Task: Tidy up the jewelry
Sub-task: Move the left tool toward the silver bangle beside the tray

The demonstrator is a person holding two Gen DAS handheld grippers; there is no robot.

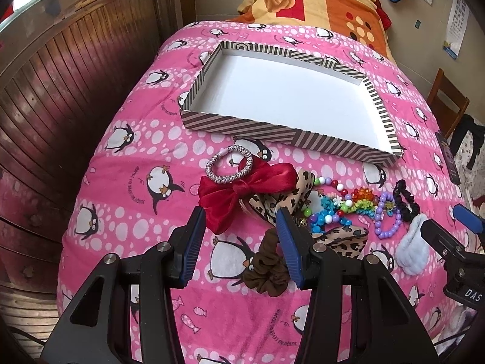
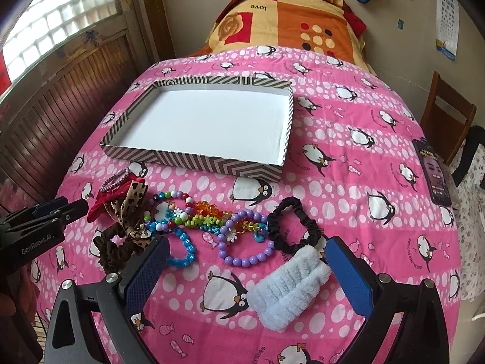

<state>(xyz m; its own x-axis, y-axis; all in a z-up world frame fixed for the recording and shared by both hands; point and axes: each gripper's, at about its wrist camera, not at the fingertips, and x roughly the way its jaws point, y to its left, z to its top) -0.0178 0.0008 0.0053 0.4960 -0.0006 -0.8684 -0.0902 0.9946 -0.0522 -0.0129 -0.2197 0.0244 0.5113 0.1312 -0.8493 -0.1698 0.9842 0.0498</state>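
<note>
Tongs, left (image 1: 239, 221) and right (image 2: 247, 253), gape apart above the bedspread (image 2: 348, 157), holding nothing.

Between the left gripper (image 1: 241, 212)'s jaws, the brown scrunchie (image 1: 266, 273) slips partly behind the right-hand pad. Past them, the leopard-print bow (image 1: 291, 194) is overlapped by the red bow (image 1: 242, 191). Right of the right gripper (image 2: 247, 247)'s jaws, the phone (image 2: 432, 176) shows text too small to read (screen lit).
</note>
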